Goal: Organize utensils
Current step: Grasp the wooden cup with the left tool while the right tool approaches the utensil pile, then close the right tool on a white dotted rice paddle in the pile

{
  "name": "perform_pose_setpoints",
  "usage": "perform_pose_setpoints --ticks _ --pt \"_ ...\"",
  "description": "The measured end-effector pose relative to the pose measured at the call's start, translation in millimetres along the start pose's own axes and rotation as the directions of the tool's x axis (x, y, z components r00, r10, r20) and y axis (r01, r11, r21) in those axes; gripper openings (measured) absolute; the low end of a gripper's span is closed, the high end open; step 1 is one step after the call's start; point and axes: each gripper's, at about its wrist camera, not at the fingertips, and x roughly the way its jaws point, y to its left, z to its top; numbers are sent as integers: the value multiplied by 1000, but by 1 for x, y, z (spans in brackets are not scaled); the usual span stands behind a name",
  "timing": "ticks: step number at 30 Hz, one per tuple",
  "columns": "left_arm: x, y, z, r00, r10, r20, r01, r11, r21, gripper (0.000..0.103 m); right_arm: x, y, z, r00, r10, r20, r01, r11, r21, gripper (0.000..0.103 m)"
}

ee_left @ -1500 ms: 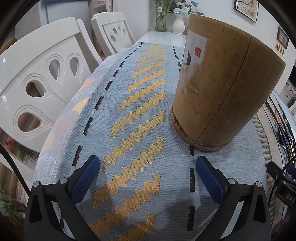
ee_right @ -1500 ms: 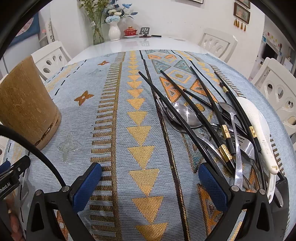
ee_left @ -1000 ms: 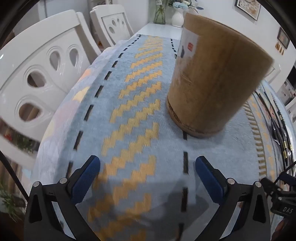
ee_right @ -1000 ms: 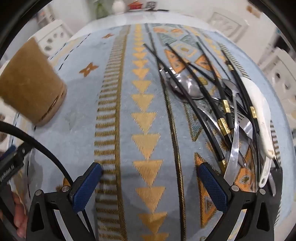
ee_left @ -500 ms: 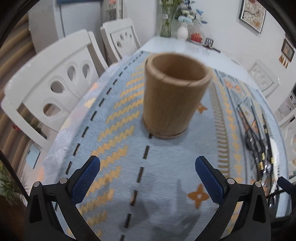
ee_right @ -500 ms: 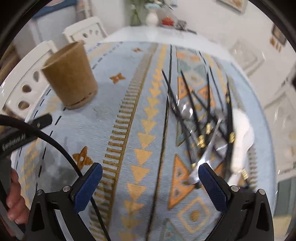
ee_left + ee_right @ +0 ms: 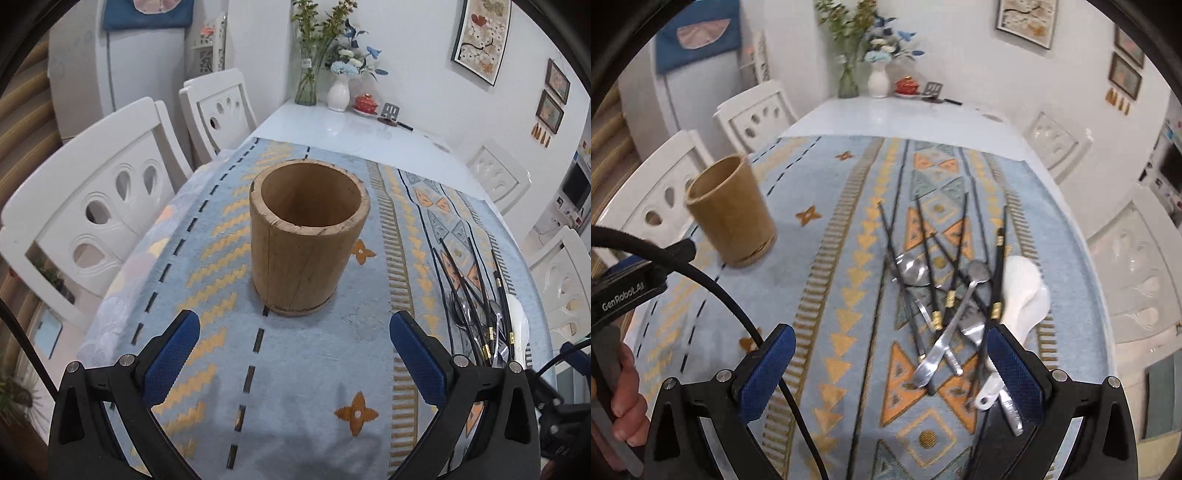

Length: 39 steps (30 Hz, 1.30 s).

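An empty wooden holder [image 7: 308, 240] stands upright on the patterned blue cloth [image 7: 295, 369], seen from above and ahead of my left gripper [image 7: 294, 350], which is open and holds nothing. The holder [image 7: 731, 214] also shows at the left of the right wrist view. A heap of utensils lies to the right: several black chopsticks [image 7: 945, 273], metal spoons [image 7: 912, 273] and a white spoon [image 7: 1027, 295]. My right gripper [image 7: 892, 365] hangs open above the cloth, with the heap just ahead of its right finger. The same utensils [image 7: 476, 317] appear at the right edge of the left wrist view.
White chairs [image 7: 99, 206] line the table's left side and more chairs [image 7: 1145, 266] its right. Vases with flowers [image 7: 340, 85] and a red dish stand on the bare white tabletop [image 7: 351, 133] at the far end. A hand [image 7: 624, 398] holds the left gripper's handle.
Both grippers have risen and pulled back from the table. The holder, close and side-on before, is now seen from above with its empty inside showing. The utensil heap looks smaller and farther.
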Motion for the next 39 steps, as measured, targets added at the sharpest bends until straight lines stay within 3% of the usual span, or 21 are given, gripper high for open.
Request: perform_pose_setpoints --ticks 12,19,25,28,32,35,39 --pt "51 4 15 999 -31 -11 32 995 97 103 25 -25 11 992 -125 -3 124 984 132 103" --pt "83 6 26 997 -60 -44 64 993 96 102 29 -59 16 989 -143 -26 145 966 216 103" --pt "92 -3 29 998 -61 -15 63 987 146 102 27 -81 23 984 -173 -52 181 945 272 103" --pt "95 -5 31 999 -49 -2 48 986 160 93 29 -90 26 983 -169 -67 181 939 293 103" --pt "95 -6 31 999 -46 22 41 986 162 93 36 -99 26 987 -136 -90 158 934 321 102" --pt "95 -9 29 999 -40 35 33 985 170 93 45 -96 28 988 -102 -115 135 937 324 93" --pt "95 -9 29 998 -41 38 33 985 171 93 66 -78 33 985 -68 -161 110 957 268 71"
